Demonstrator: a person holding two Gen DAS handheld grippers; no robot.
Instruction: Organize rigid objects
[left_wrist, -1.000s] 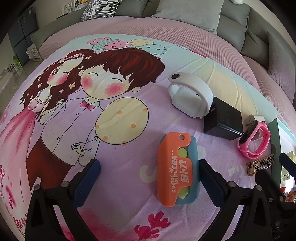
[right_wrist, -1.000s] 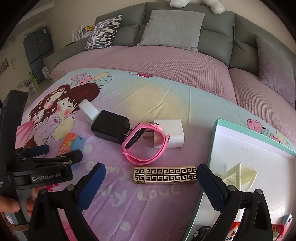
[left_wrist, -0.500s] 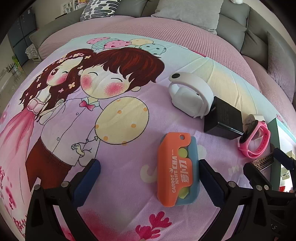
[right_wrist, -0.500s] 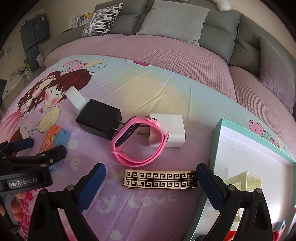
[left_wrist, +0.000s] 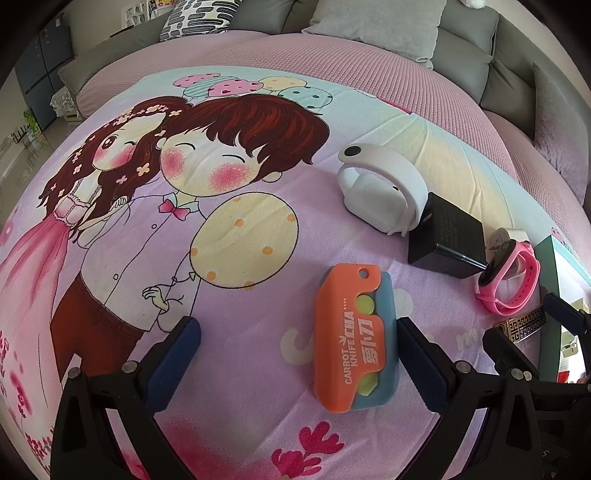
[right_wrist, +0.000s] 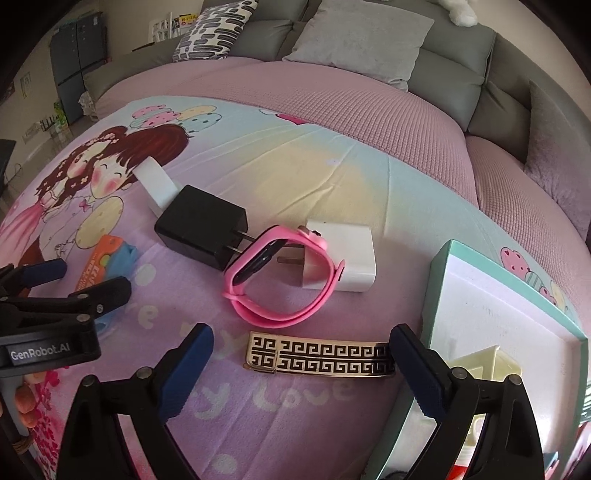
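Observation:
My left gripper (left_wrist: 295, 350) is open; the orange and blue carrot knife (left_wrist: 354, 339) lies on the bed between its fingers, close to the right finger. My right gripper (right_wrist: 299, 365) is open around the gold and black patterned bar (right_wrist: 317, 356), whose right end is by the right finger. Beyond lie a pink wristband (right_wrist: 280, 280), a white charger (right_wrist: 343, 258), a black charger (right_wrist: 201, 225) and a white wristband (left_wrist: 380, 192). A teal-rimmed box (right_wrist: 436, 291) lies at the right.
The objects lie on a cartoon-print bedsheet (left_wrist: 229, 236) over a pink bedspread (right_wrist: 332, 96). Grey cushions (right_wrist: 358, 33) and a patterned pillow (right_wrist: 210, 33) line the far side. The box holds a cream plastic piece (right_wrist: 484, 365). The left gripper shows in the right wrist view (right_wrist: 66, 288).
My right gripper has moved forward and lower over the patterned bar, which now sits between the fingertips. My left gripper has barely moved.

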